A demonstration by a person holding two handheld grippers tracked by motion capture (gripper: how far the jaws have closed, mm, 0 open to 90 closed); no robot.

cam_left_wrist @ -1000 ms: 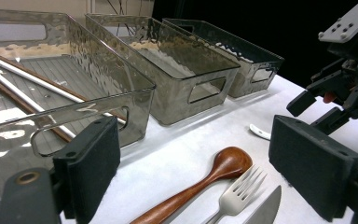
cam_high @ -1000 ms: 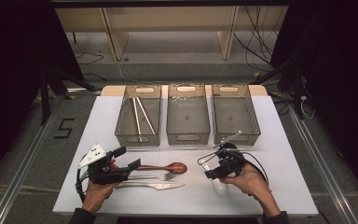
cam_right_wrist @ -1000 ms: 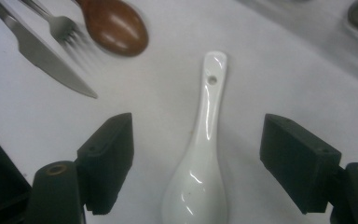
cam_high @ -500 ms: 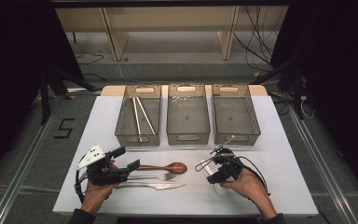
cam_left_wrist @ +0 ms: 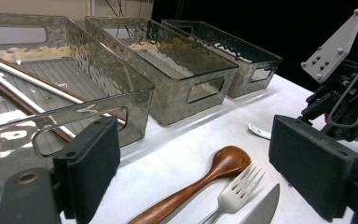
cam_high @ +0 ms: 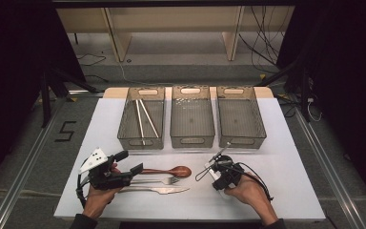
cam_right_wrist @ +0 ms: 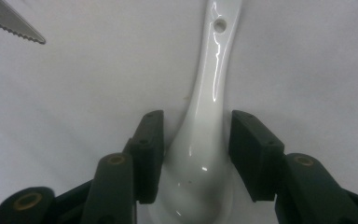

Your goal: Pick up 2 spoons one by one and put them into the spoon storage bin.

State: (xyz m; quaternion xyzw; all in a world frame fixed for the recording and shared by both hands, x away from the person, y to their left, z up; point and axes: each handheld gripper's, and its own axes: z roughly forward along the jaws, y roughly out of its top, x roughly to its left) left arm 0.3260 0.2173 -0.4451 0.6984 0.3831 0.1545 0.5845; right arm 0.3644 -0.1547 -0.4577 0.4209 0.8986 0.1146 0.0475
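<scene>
The white spoon (cam_right_wrist: 204,140) lies between the right gripper's (cam_right_wrist: 196,156) parted jaws.

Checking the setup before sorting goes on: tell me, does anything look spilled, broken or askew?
Nothing stands out. The wooden spoon, fork and knife lie neatly side by side, the chopsticks rest in the left bin, and the right gripper straddles an intact white spoon.

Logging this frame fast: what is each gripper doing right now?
Left gripper: open, holding nothing, above the wooden spoon.
Right gripper: open, fingers either side of the white spoon, not clamped.
</scene>
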